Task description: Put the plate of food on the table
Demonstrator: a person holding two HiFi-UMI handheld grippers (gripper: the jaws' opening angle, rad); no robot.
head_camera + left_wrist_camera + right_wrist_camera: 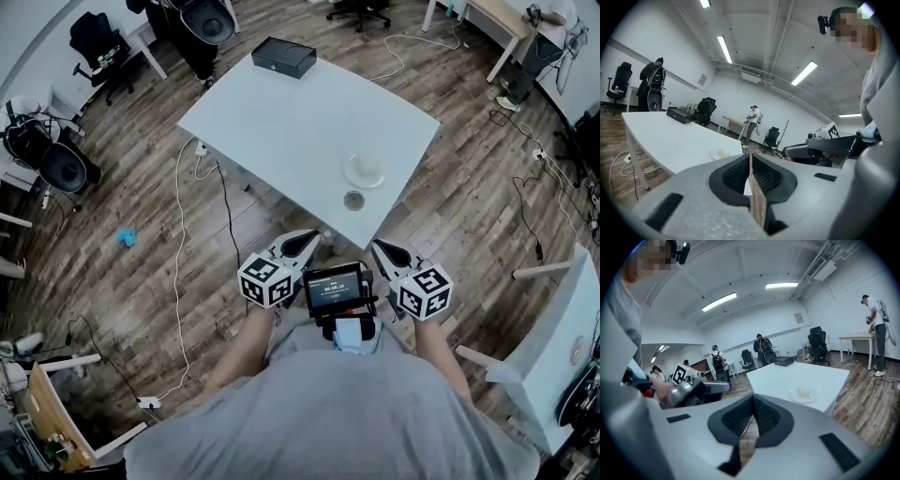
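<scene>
A white plate with a pale lump of food (363,171) sits on the white table (291,122) near its front right corner; it also shows as the plate (803,393) in the right gripper view and as a plate edge (720,154) in the left gripper view. A small round dish (353,200) lies just in front of it. My left gripper (307,242) and right gripper (382,247) hang close to my body, short of the table's near corner, both shut on nothing.
A black box (283,57) rests on the table's far corner. Cables (183,225) trail over the wood floor at the left. Office chairs (58,161) and other desks (497,23) ring the room, and people (763,349) stand in the background.
</scene>
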